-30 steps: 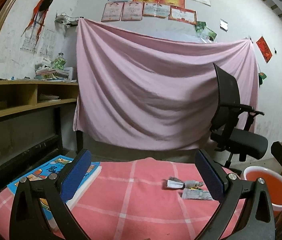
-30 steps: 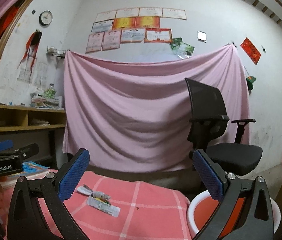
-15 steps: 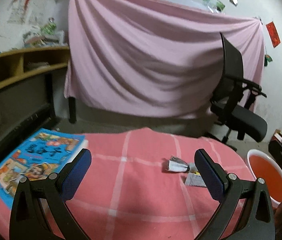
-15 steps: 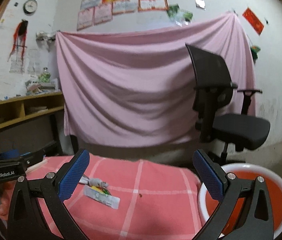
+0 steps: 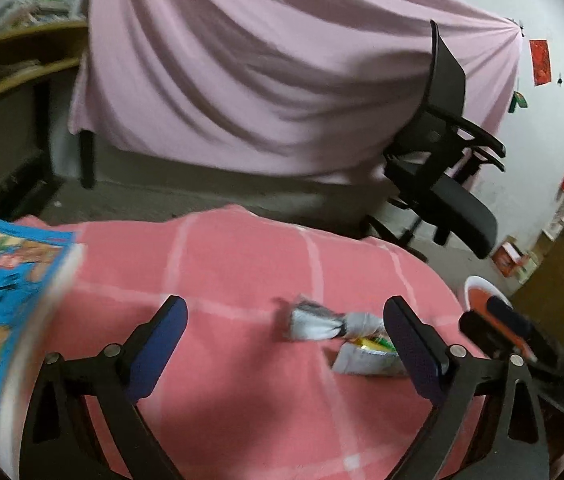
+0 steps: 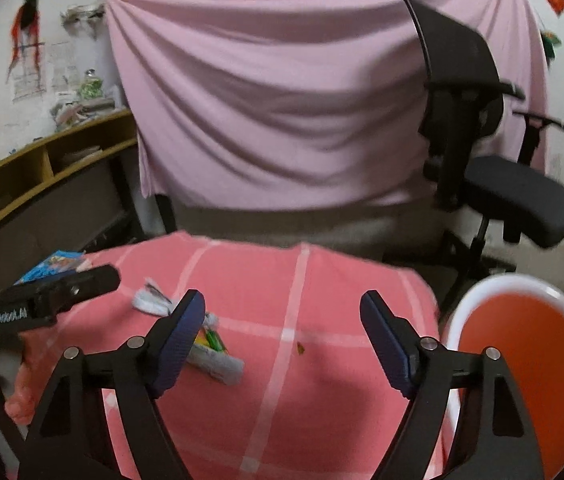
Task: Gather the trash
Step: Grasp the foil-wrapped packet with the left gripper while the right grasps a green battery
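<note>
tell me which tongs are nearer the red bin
Right. The right tongs hang open right beside the bin; the left tongs sit further off, across the wrappers.

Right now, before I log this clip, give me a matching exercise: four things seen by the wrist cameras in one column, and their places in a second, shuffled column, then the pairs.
Things:
1. blue picture book
2. twisted white wrapper
3. orange bucket with white rim
4. black office chair

Places:
A. on the floor in front of the pink hanging sheet
B. off the right edge of the pink checked tablecloth
C. at the cloth's left edge
D. mid-cloth, touching a flat snack packet

Pairs: 1-C, 2-D, 3-B, 4-A
</note>
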The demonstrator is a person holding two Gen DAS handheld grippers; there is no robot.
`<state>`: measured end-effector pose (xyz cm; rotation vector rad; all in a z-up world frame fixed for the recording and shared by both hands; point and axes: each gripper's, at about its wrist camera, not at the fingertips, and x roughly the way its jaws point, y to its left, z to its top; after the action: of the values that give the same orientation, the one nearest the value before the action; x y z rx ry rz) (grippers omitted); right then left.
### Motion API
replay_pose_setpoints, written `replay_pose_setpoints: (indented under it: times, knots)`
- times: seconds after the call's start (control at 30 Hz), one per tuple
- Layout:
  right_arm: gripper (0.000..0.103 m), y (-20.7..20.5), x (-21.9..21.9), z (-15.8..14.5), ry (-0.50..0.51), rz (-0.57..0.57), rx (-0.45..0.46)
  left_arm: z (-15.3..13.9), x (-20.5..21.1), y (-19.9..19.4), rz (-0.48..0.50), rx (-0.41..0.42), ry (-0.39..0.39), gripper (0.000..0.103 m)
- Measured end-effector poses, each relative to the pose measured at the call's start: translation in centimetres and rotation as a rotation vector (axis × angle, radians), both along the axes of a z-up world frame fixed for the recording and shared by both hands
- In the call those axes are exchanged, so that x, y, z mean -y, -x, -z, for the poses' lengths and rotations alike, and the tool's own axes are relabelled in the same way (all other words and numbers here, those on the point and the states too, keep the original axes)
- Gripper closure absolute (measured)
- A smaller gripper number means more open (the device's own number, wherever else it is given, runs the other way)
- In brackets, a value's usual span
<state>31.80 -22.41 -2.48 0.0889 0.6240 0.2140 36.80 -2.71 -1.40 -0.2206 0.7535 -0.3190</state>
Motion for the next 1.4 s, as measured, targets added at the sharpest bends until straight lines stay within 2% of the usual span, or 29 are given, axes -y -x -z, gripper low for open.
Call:
replay_pose_setpoints:
  times: [0.03,0.1,0.17,0.2,0.27,0.3,0.33,0.4,0.43,0.57,0.77,0.9,1.03,1.13,1.2,1.27,1.4]
  knots:
    - [0.023,-0.1,0.2,0.2,-0.008,0.004,-0.012,0.3,0.1,-0.7,0.013,-0.027,0.017,0.024]
    - [0.023,-0.3,0.4,0.5,-0.021,0.019,-0.042,1.0,0.3,-1.8,0.037,-0.089,0.03,0.038]
    - [0.024,-0.3,0.6,0.6,-0.022,0.028,-0.049,1.6,0.5,-2.6,0.039,-0.13,0.021,0.045]
    - [0.024,-0.3,0.6,0.5,-0.018,0.03,-0.05,1.5,0.5,-2.6,0.04,-0.13,0.018,0.046]
    - [0.024,-0.3,0.3,0.6,-0.008,0.025,-0.057,1.2,0.9,-2.5,0.068,-0.121,0.021,0.058]
    - [0.024,-0.4,0.2,0.7,-0.004,0.019,-0.064,1.3,1.1,-2.6,0.079,-0.129,0.014,0.07]
    - [0.024,-0.5,0.1,0.7,-0.002,0.014,-0.071,1.4,1.3,-2.7,0.087,-0.141,0.003,0.077]
    - [0.024,-0.7,0.1,0.8,0.0,0.007,-0.08,1.5,1.7,-2.6,0.096,-0.146,-0.019,0.083]
    - [0.024,-0.7,0.1,0.9,-0.001,0.005,-0.082,1.4,1.8,-2.5,0.103,-0.144,-0.023,0.09]
    - [0.024,-0.7,0.3,0.9,-0.009,0.01,-0.086,1.7,2.5,-1.9,0.112,-0.14,-0.065,0.101]
    - [0.024,-1.0,0.2,1.2,-0.012,0.006,-0.107,1.3,2.9,-0.2,0.088,-0.068,-0.115,0.103]
    - [0.024,-1.7,-0.2,1.7,0.007,-0.011,-0.149,1.2,3.0,1.3,0.019,-0.034,-0.166,0.103]
    - [0.024,-2.4,-1.2,2.4,0.044,-0.061,-0.194,1.1,2.4,2.9,-0.063,-0.016,-0.176,0.103]
    - [0.038,-2.8,-2.4,3.0,0.079,-0.128,-0.235,1.6,1.8,4.0,-0.122,-0.052,-0.2,0.103]
    - [0.056,-2.5,-3.1,3.0,0.096,-0.166,-0.227,1.7,2.1,4.4,-0.141,-0.066,-0.22,0.103]
    - [0.065,-2.0,-3.5,2.9,0.108,-0.193,-0.216,1.7,2.0,5.0,-0.146,-0.067,-0.219,0.103]
    - [0.069,-1.9,-3.5,3.0,0.092,-0.215,-0.231,1.7,2.1,6.2,-0.135,-0.073,-0.195,0.103]
